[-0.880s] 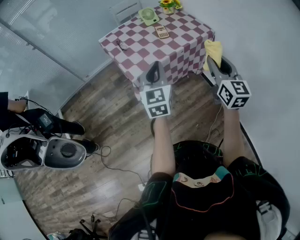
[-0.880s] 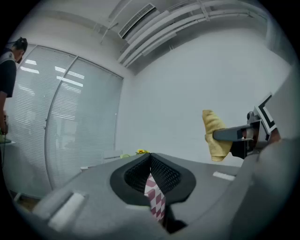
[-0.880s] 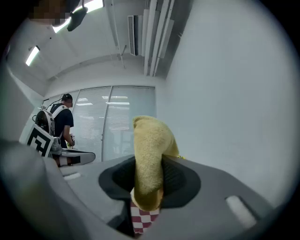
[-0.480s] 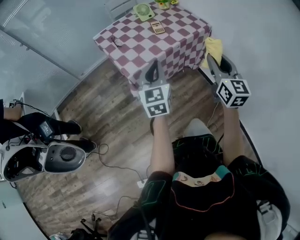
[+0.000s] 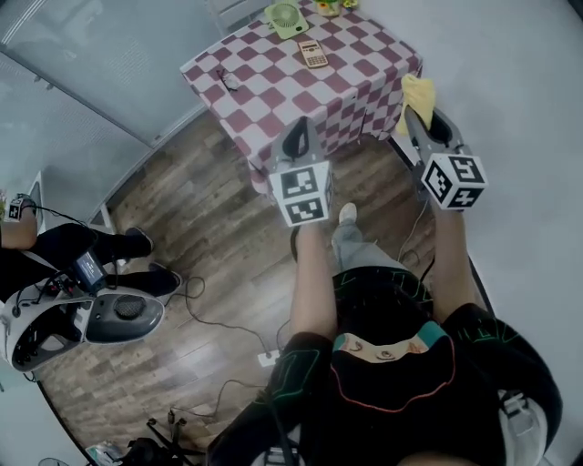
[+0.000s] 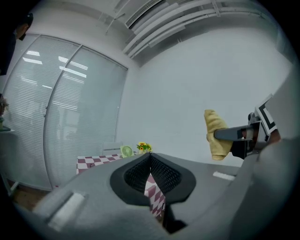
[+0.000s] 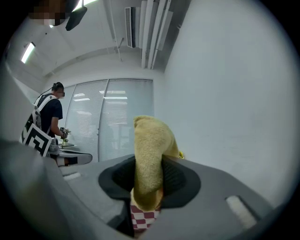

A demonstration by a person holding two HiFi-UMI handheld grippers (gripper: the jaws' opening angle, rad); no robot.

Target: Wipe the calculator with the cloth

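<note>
**Cloth in the right claw, calculator far ahead and to its left**

Head view: the calculator (image 5: 313, 54) lay on the far part of the checked table (image 5: 264, 86), near a green fan (image 5: 283, 15). Its long axis ran roughly away from the person. Both claws were held short of it, about over the table's near edge. The left gripper (image 5: 297, 136) stood almost in line with the calculator. The right gripper (image 5: 414, 114), carrying the yellow cloth (image 5: 416, 91), stood off to the right, by the table's right corner. By my reading, the cloth hand would have to travel forward and leftward across the tabletop to reach it.

Left gripper view: the jaws met tip to tip with nothing between them. The table's edge showed low beyond them, and the cloth hung at the right.

Right gripper view: the jaws were clamped on the cloth, whose folded bulk rose above them. A patch of checked table showed beneath. The calculator was not visible here.
</note>
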